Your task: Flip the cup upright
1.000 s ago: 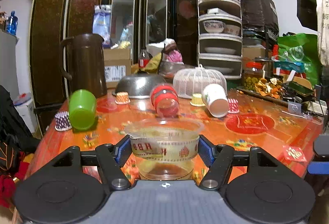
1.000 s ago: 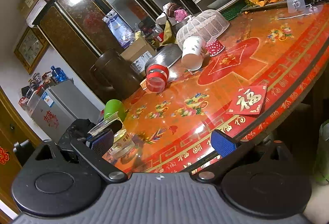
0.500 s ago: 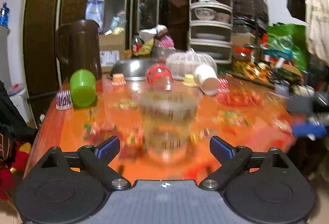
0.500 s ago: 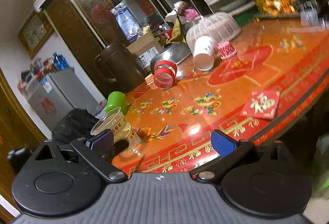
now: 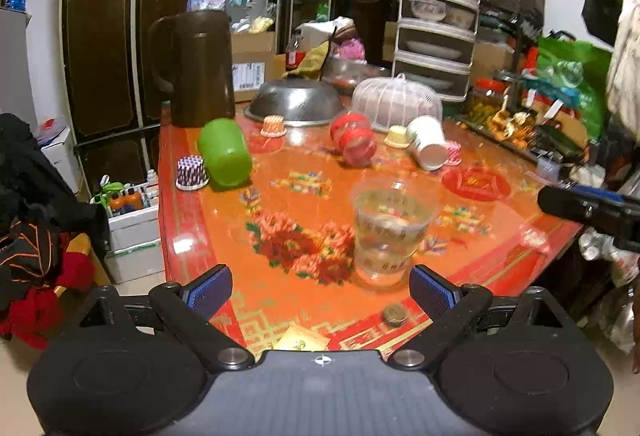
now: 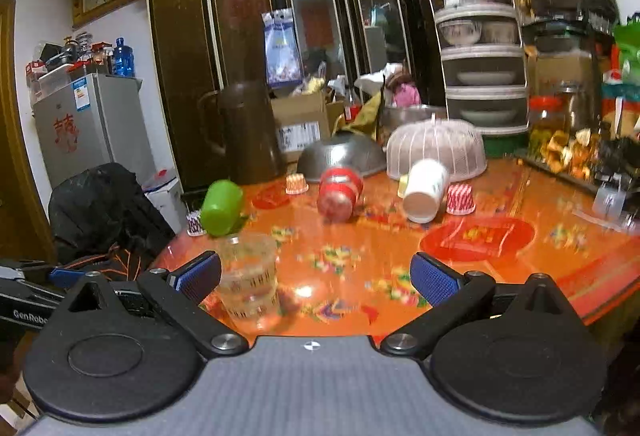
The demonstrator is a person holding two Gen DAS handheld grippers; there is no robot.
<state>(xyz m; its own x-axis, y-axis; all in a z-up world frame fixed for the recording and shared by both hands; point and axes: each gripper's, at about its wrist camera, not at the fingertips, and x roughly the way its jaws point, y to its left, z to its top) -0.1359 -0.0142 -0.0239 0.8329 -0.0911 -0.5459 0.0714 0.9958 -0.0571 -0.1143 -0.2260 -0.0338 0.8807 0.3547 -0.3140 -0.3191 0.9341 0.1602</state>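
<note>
A clear plastic cup (image 5: 390,232) stands upright near the front edge of the orange table (image 5: 304,228); it also shows in the right wrist view (image 6: 250,278). My left gripper (image 5: 322,292) is open and empty, drawn back just in front of that cup. My right gripper (image 6: 316,276) is open and empty over the table's front edge, with the clear cup by its left fingertip (image 6: 196,274). A green cup (image 5: 224,152), a red cup (image 5: 354,140) and a white paper cup (image 5: 428,148) lie on their sides farther back.
A brown jug (image 5: 198,68), an upturned steel bowl (image 5: 296,102) and a mesh food cover (image 5: 396,102) stand at the back. Small paper cupcake liners (image 5: 192,172) sit among the cups. A coin (image 5: 395,315) lies at the front edge. A tiered rack (image 5: 438,16) stands behind.
My left gripper opened, let go of the clear cup and pulled back and to the left; the cup now stands alone. My right gripper swung level, facing the table.
</note>
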